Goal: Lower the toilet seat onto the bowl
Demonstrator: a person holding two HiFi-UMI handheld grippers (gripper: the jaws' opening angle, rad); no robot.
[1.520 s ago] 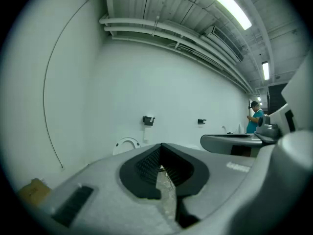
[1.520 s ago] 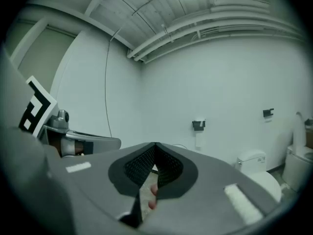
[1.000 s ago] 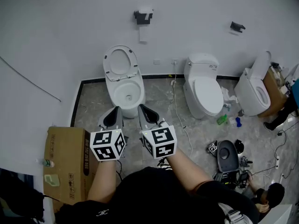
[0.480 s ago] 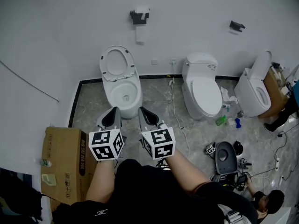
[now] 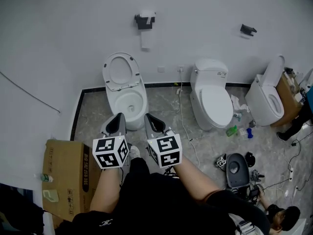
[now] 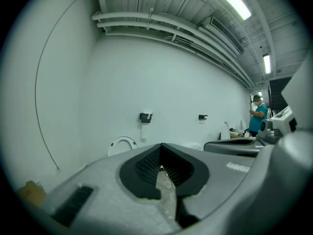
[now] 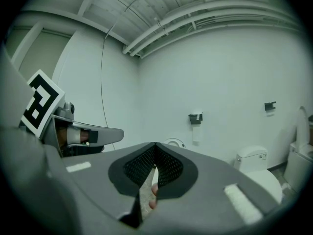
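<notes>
Both tools have crept toward the left toilet since the earlier frame; its bowl (image 5: 131, 102) now sits closer to their tips, and a shoe shows on the floor between the arms.

Left tool (image 5: 117, 121) and right tool (image 5: 152, 121) are held side by side, pointing at that bowl from the near side, well apart from it. Jaws of both are together, nothing between them. Likely kept closed because the seat can be nudged down with the tips, no grip needed.

Toilet seat (image 5: 120, 71) is upright, leaning on the far wall behind the bowl, not yet lowered. Task looks at the approach stage.

Paper holder (image 5: 145, 19) hangs on the wall above that toilet. Middle toilet (image 5: 214, 97) has its lid down. Right toilet (image 5: 266, 99) has its seat up. Cardboard box (image 5: 66, 177) is on the floor, near left.

Writing: dark print runs down the box side, too small to read. A small mark on the middle toilet's tank is also unreadable. Marker cubes carry black-and-white square patterns only, no words.
</notes>
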